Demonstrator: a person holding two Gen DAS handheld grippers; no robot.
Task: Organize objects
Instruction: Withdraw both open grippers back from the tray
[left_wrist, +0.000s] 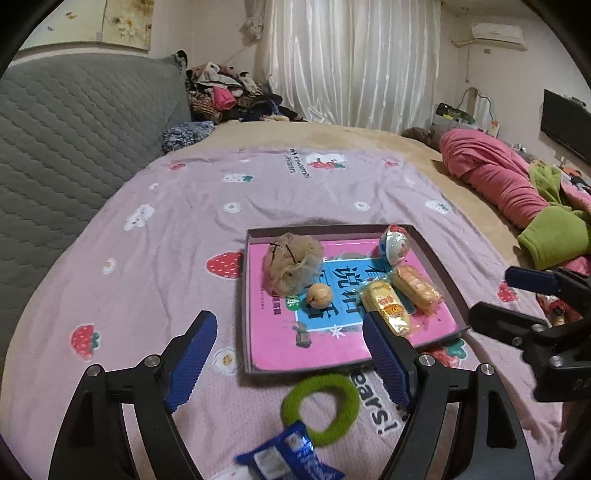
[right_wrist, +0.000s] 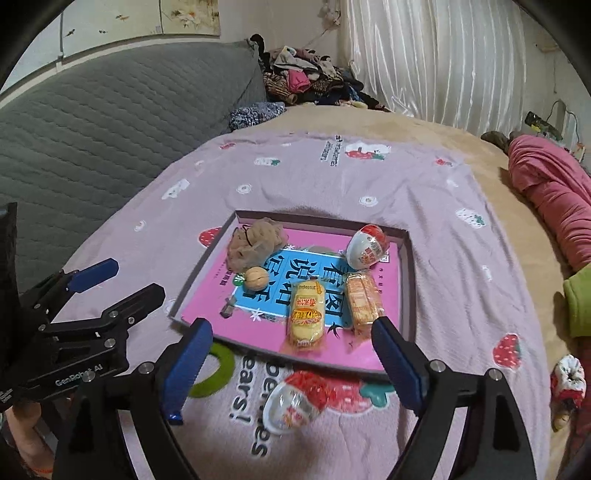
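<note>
You are holding the left gripper (left_wrist: 291, 354) with its jaws standing wide apart and nothing between them, hovering over the near edge of the tray (left_wrist: 439, 258). You are holding the right gripper (right_wrist: 291, 363) the same way, jaws spread and gripping nothing, above the tray's near right corner.

The tray is lying on the pink blanket (left_wrist: 166, 229) with a pink book (right_wrist: 258, 325) covering its floor. A beige mesh pouch (left_wrist: 291, 264) is sitting at the tray's far left corner, and a walnut (left_wrist: 319, 295) is lying just beside it, toward the middle. A capsule toy (right_wrist: 369, 245) is resting at the far right corner. A yellow snack pack (right_wrist: 306, 314) and an orange snack pack (right_wrist: 364, 301) are lying side by side near the right edge.

Outside the tray, a green hair tie (left_wrist: 319, 408) is lying on the blanket just beside the near edge. A blue packet (left_wrist: 290, 458) is overlapping it on the near side. A second capsule toy (right_wrist: 297, 400) is lying on the blanket near the tray's near right corner
</note>
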